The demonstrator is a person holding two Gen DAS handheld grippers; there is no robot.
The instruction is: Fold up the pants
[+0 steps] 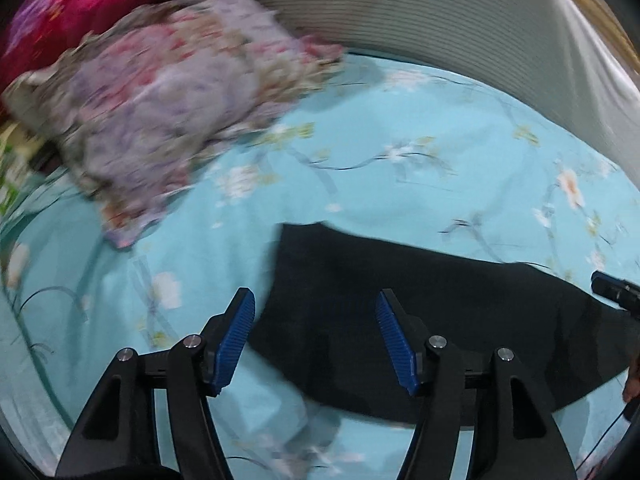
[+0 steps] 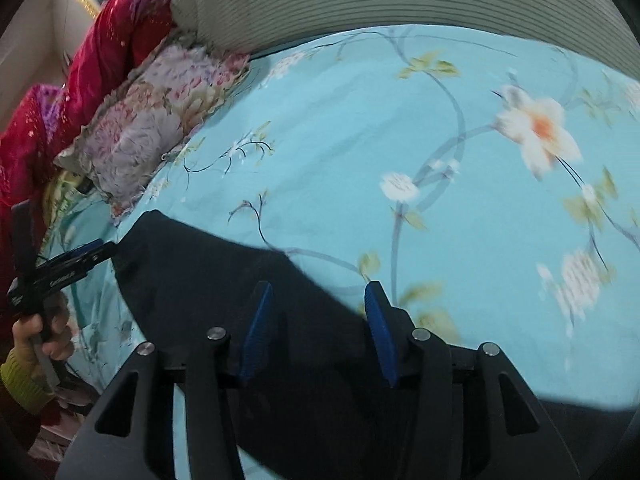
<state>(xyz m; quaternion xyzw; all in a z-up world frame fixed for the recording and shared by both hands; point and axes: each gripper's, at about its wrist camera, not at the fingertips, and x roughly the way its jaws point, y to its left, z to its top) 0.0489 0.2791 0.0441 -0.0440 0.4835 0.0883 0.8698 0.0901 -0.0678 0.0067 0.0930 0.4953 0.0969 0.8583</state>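
Dark navy pants (image 1: 420, 320) lie flat on a light blue floral bedsheet (image 1: 380, 152). My left gripper (image 1: 316, 336) is open and empty, hovering over the pants' left edge. My right gripper (image 2: 320, 332) is open and empty above the pants (image 2: 240, 300), near their far edge. The right gripper's tip shows at the right edge of the left wrist view (image 1: 612, 288). The left gripper shows at the left of the right wrist view (image 2: 92, 252), by the pants' far corner, held by a hand (image 2: 40, 332).
A lilac floral pillow (image 1: 168, 108) lies at the far left, also in the right wrist view (image 2: 156, 120). A red floral quilt (image 2: 108, 52) is behind it. A grey striped headboard cushion (image 1: 460, 20) runs along the far side.
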